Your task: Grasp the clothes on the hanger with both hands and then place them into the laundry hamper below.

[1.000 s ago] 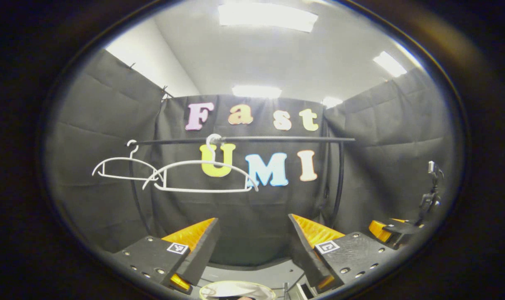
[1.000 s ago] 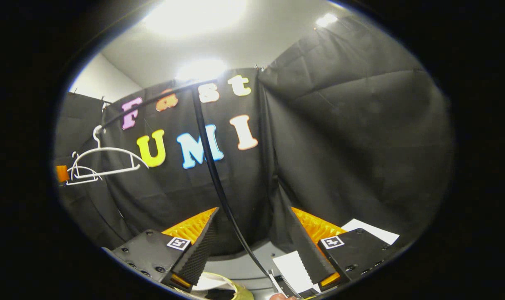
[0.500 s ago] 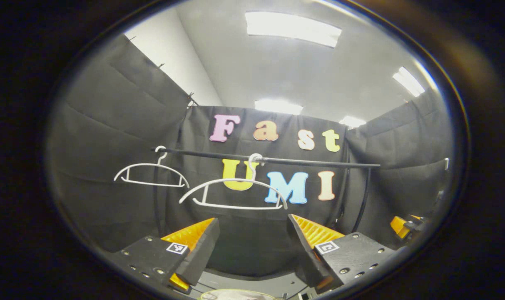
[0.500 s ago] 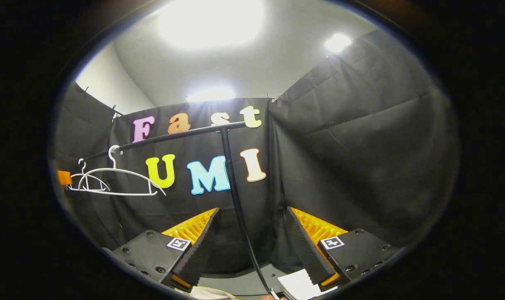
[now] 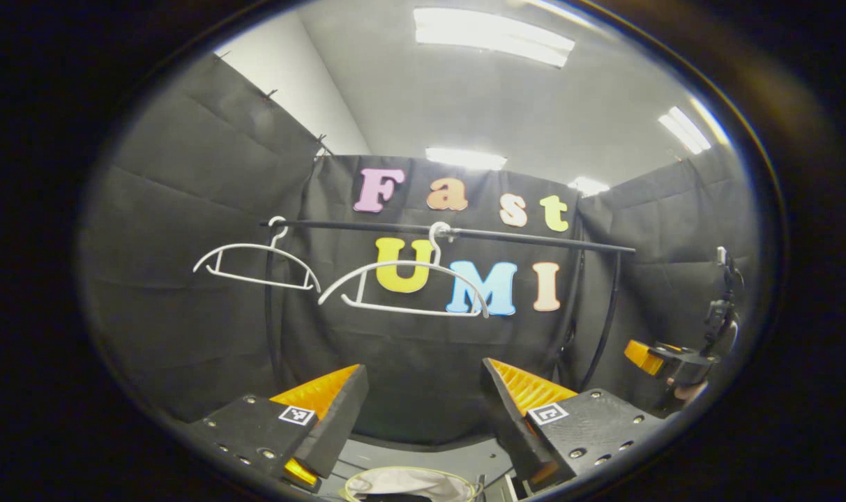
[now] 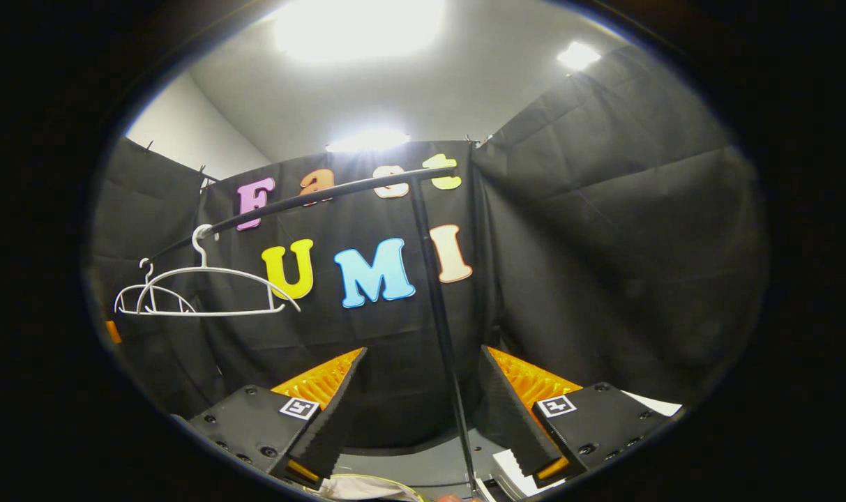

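Clothes (image 5: 409, 482) lie pale and crumpled in the hamper (image 5: 353, 481); both tongs (image 5: 423, 411) (image 6: 419, 411) gape.

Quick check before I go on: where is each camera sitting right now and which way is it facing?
Left gripper view: rides the left gripper, facing the rail head-on, two bare hangers on it; its own open fingers below, the right gripper far right.
Right gripper view: rides the right gripper, aimed at the rail's right post; own open fingers below.
Shared: rail, both hangers, hamper rim below.
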